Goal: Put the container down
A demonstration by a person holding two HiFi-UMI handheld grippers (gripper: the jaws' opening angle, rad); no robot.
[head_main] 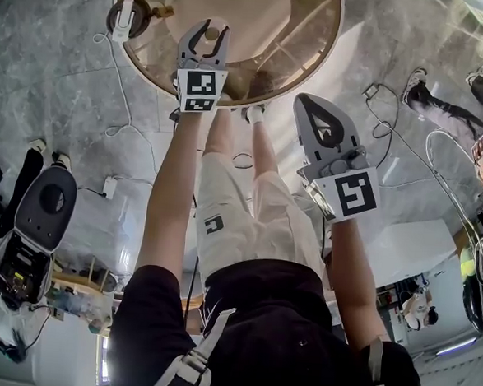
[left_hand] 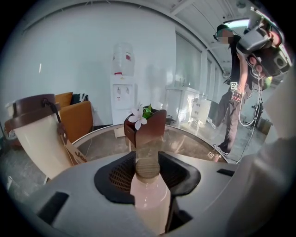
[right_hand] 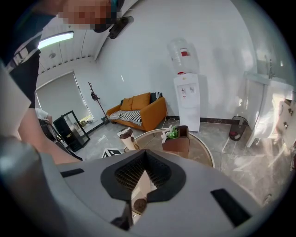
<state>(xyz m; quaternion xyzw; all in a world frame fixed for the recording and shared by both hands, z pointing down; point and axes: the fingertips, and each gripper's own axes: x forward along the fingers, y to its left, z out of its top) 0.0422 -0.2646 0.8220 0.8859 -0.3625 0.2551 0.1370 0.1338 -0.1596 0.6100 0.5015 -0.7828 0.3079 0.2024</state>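
Left gripper (left_hand: 147, 156) fingers clamp the container (left_hand: 149, 196), a smooth pink bottle, just under its wooden cap, near side of the planter (left_hand: 150, 127) above the glass surface (left_hand: 196, 143); I judge it light, stiff, slippery, breakable; right gripper (right_hand: 144, 156) fingers closed, empty.

A round glass table (head_main: 237, 14) is seen from above, with white cables (head_main: 120, 97) trailed across the grey floor beside it. On the table, a brown planter (left_hand: 149, 127) is stood upright, and a white flower (left_hand: 137, 116) is shown at its front edge. A tall cup with a brown lid (left_hand: 39, 134) is set to the left. Behind, a water dispenser (left_hand: 123, 99) is placed against the white wall. An orange sofa (right_hand: 141, 111), a coat stand (right_hand: 96, 104) and a waste bin (right_hand: 237, 127) are also picked out.
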